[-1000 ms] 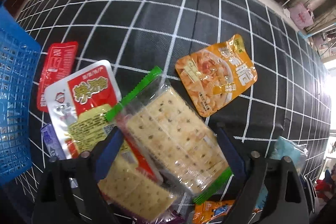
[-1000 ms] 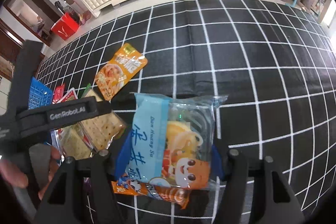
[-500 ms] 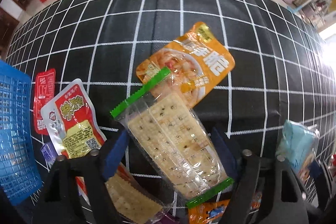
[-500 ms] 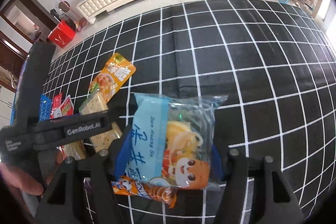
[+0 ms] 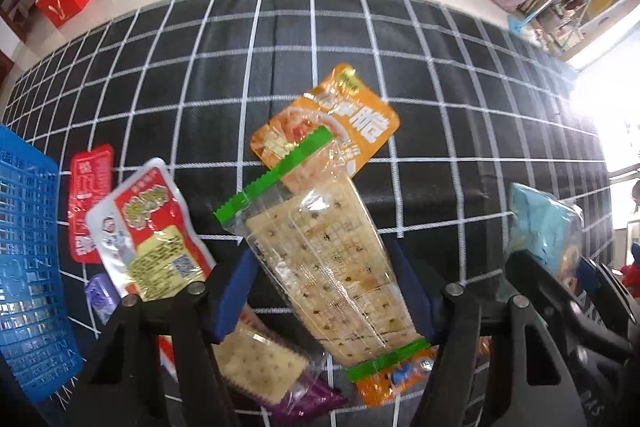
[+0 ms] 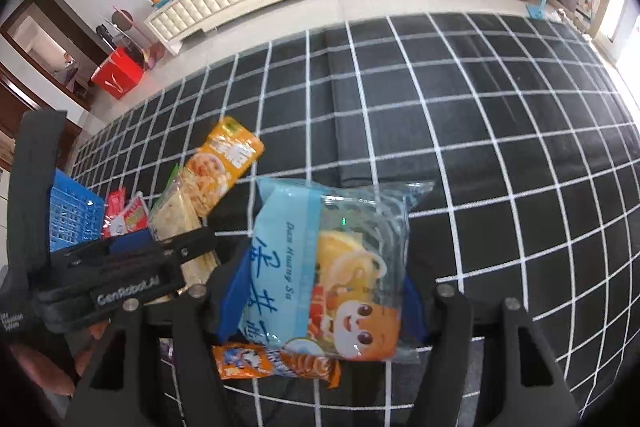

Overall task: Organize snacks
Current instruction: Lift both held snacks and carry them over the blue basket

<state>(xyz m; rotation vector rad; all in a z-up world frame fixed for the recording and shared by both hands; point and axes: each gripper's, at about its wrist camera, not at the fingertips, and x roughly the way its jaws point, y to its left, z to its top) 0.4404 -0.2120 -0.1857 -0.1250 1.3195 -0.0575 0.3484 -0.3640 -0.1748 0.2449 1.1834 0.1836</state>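
A black tablecloth with a white grid [image 5: 360, 39] fills both views; its near edge is hidden behind the gripper frames. At the far left stands a blue plastic basket [image 5: 24, 247], cut off by the left wrist view's rim, so what it holds cannot be told.

The left gripper [image 5: 324, 291] is closed on a clear cracker pack with green sealed ends [image 5: 324, 259], its blue pads pressing the two long sides. The pack is lifted and tilted, its top seal covering the lower corner of an orange snack pouch [image 5: 352, 115] that lies flat on the cloth. A second cracker pack [image 5: 260, 359] lies beneath the left finger, partly hidden, with a purple wrapper [image 5: 308, 399] poking out under it.

The right gripper [image 6: 320, 291] is closed on a light blue pastry bag with a cartoon face [image 6: 332, 267], held upright between the pads. In the left wrist view only that bag's edge shows at the right rim. Under it lies an orange cartoon-printed packet [image 6: 276, 363], mostly covered.

Beside the basket lie a red-and-white sachet [image 5: 148, 231] and, just behind it, a narrow red sachet [image 5: 88, 203]; their print is too blurred to read. A small purple packet [image 5: 100, 295] shows near the left finger, half hidden. A person's hand [image 6: 44, 367] is barely visible at the lower left of the right wrist view.
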